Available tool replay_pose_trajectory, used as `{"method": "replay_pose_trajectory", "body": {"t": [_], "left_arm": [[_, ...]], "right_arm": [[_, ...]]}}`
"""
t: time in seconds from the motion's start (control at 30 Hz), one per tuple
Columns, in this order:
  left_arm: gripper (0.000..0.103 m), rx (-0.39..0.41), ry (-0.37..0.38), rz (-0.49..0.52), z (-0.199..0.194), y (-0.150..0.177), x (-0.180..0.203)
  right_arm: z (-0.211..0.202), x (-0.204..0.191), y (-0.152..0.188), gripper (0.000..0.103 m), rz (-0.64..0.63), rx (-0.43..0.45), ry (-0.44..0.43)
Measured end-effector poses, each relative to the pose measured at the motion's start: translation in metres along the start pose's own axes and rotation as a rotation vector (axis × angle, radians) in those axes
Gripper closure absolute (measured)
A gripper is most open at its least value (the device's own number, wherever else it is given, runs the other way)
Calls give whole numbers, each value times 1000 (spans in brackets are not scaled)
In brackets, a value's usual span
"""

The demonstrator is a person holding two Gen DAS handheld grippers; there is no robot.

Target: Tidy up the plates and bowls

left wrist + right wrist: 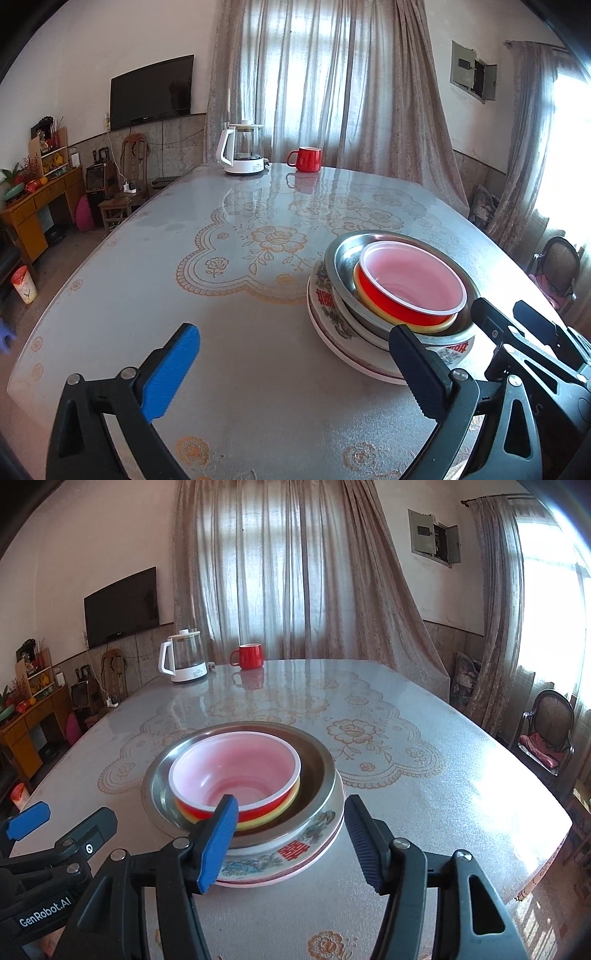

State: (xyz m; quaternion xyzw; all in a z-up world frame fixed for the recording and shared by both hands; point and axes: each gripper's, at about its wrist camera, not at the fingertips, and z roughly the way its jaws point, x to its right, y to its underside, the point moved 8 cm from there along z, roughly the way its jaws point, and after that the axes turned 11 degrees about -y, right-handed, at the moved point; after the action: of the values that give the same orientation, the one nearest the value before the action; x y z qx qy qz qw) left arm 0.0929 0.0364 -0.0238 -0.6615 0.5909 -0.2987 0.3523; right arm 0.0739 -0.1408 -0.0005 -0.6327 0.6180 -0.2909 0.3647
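Observation:
One stack stands on the table. A red bowl (410, 286) with a pale pink inside sits in a yellow bowl (432, 325), both inside a steel bowl (345, 254), on painted ceramic plates (325, 306). In the right wrist view the red bowl (236, 771), steel bowl (317, 771) and plates (291, 853) are just ahead. My left gripper (295, 373) is open and empty, left of the stack. My right gripper (290, 834) is open and empty at the stack's near rim; it also shows in the left wrist view (517, 317).
A glass kettle (242, 149) on a white base and a red mug (304, 158) stand at the table's far edge. The table (221, 295) has a floral cover. A chair (546, 731) stands at the right, cabinets and a TV at the left.

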Motion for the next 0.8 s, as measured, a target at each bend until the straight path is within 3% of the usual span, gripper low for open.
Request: {"method": "replay_pose_trajectory", "body": {"t": [0.37,0.8], "left_arm": [[0,9,-73,-7,-1,1,-2],[0,10,-73,-9,-2,2,-3]], "right_arm": [[3,4,1,43,16,-12,-4],[4,3,2,42,14,-13,-8]]}}
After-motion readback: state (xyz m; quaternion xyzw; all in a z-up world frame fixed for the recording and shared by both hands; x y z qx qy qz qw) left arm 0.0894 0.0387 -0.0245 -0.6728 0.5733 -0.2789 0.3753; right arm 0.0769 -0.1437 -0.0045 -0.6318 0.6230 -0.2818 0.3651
